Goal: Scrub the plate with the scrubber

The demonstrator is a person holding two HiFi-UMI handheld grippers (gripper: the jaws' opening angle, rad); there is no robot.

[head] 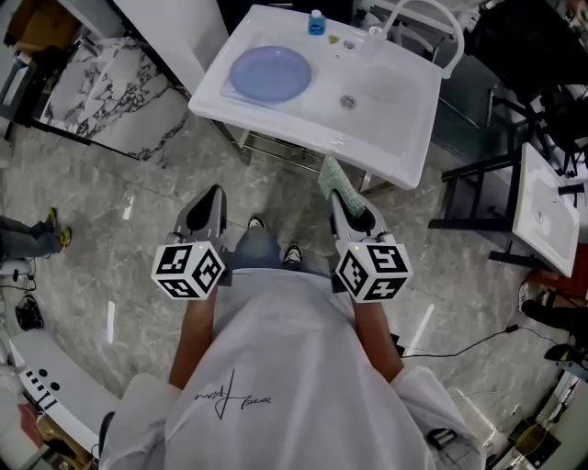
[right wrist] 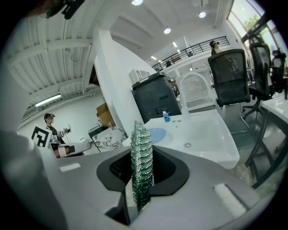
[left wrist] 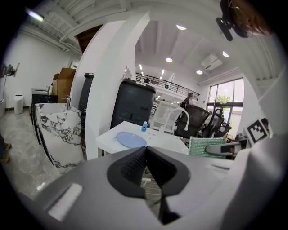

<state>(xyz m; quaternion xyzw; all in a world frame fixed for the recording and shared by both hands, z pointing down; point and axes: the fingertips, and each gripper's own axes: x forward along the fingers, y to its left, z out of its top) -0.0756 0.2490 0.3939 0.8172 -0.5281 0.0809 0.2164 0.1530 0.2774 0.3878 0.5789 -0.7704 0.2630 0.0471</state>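
Note:
A pale blue plate [head: 269, 73] lies on the left counter of a white sink unit [head: 404, 156], left of the basin. I stand a step back from it, both grippers held out over the floor. My right gripper [head: 343, 198] is shut on a green sparkly scrubber [head: 330, 176], which sticks out upright past its pads [right wrist: 141, 157]. My left gripper [head: 214, 195] is shut with nothing in it, its pads meeting [left wrist: 145, 155]. The plate [left wrist: 131, 139] shows ahead in the left gripper view, and in the right gripper view the plate [right wrist: 156, 134] sits behind the scrubber.
A small blue bottle [head: 316, 23] and a white faucet [head: 432, 18] stand at the sink's back edge. A marble slab [head: 110, 92] leans at the left. A second white sink [head: 547, 211] and black chairs are at the right. Cables cross the floor [head: 459, 344].

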